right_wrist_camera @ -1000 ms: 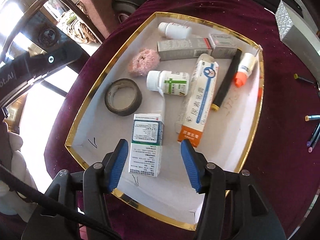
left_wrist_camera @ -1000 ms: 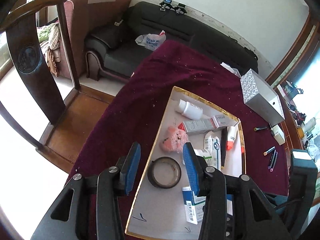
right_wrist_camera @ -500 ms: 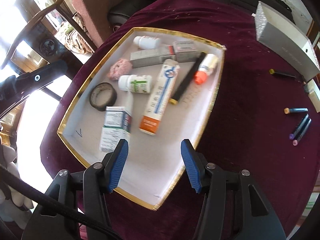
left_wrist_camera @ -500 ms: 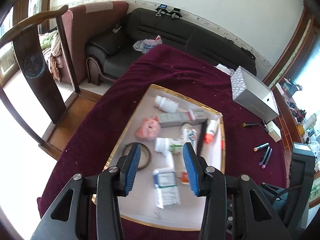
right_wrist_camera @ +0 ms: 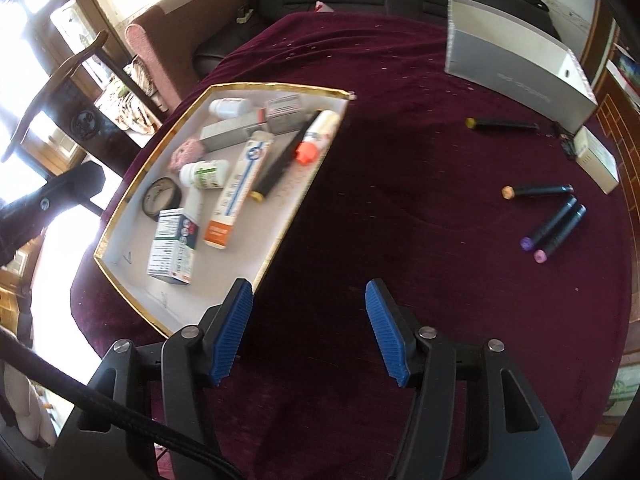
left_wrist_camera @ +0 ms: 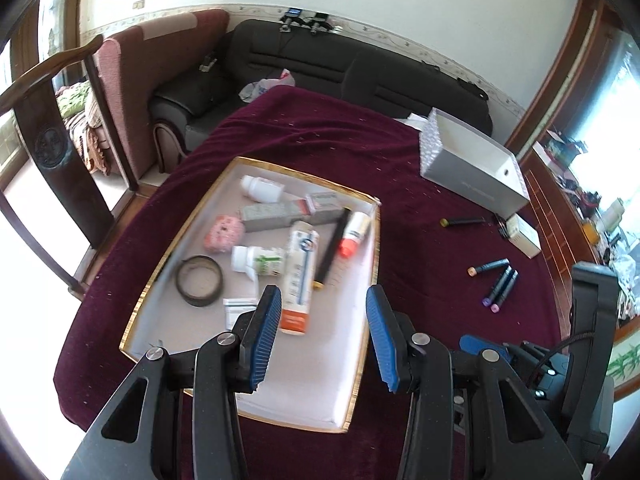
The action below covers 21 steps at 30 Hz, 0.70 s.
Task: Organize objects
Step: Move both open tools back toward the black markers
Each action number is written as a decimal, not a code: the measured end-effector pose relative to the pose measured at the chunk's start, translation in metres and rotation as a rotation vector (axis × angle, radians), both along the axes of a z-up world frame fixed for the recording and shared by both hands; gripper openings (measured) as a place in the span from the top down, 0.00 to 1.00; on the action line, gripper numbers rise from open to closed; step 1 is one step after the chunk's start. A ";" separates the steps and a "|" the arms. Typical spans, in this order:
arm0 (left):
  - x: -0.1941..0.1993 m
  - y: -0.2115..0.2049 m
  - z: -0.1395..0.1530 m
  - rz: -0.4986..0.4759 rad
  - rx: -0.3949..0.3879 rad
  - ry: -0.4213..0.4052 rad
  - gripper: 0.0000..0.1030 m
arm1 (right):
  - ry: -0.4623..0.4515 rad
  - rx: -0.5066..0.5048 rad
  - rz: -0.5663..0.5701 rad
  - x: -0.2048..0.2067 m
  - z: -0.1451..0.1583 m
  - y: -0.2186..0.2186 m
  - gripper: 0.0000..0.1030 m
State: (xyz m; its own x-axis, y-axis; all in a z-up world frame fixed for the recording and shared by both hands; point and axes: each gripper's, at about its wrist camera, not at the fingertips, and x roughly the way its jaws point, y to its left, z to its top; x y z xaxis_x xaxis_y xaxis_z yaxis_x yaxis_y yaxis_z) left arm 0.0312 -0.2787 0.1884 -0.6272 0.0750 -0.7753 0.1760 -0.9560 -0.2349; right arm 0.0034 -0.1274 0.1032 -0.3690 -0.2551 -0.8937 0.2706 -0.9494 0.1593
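Observation:
A white gold-rimmed tray [left_wrist_camera: 308, 392] [right_wrist_camera: 276, 240] lies on the maroon tablecloth, holding medicine boxes, bottles, a tape roll [left_wrist_camera: 199, 286], a pink puff and a black marker. Several loose markers [right_wrist_camera: 554, 222] [left_wrist_camera: 498, 286] lie on the cloth to the right of the tray, one more [right_wrist_camera: 502, 124] farther back. My left gripper [left_wrist_camera: 322, 334] is open and empty above the tray's near end. My right gripper [right_wrist_camera: 308, 330] is open and empty above bare cloth, right of the tray's near corner.
A grey open box [right_wrist_camera: 516, 76] [left_wrist_camera: 472, 168] and a small white box [right_wrist_camera: 596, 160] stand at the back right. A dark sofa [left_wrist_camera: 320, 64] is behind the table, a wooden chair [left_wrist_camera: 48, 120] at the left. The table edge runs near left.
Both grippers have pulled back and shifted right. The left now sees the whole tray; the right has moved off the tray to over bare cloth. Both stayed open.

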 end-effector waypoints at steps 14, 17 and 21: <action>0.002 0.061 -0.034 -0.083 -0.042 -0.141 0.63 | -0.059 -0.039 -0.110 -0.004 -0.022 0.068 0.38; 0.008 0.079 -0.054 -0.127 -0.033 -0.203 0.63 | -0.101 -0.056 -0.172 -0.006 -0.033 0.093 0.38; 0.013 0.110 -0.074 -0.197 -0.023 -0.260 0.63 | -0.117 -0.055 -0.227 -0.005 -0.038 0.118 0.39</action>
State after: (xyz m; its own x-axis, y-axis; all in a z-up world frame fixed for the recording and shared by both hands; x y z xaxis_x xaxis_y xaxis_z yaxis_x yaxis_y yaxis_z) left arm 0.0442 -0.1689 0.1145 -0.3832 0.1558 -0.9104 0.0388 -0.9821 -0.1844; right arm -0.0011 -0.0098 0.0653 -0.3174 -0.2271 -0.9207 0.0284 -0.9727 0.2302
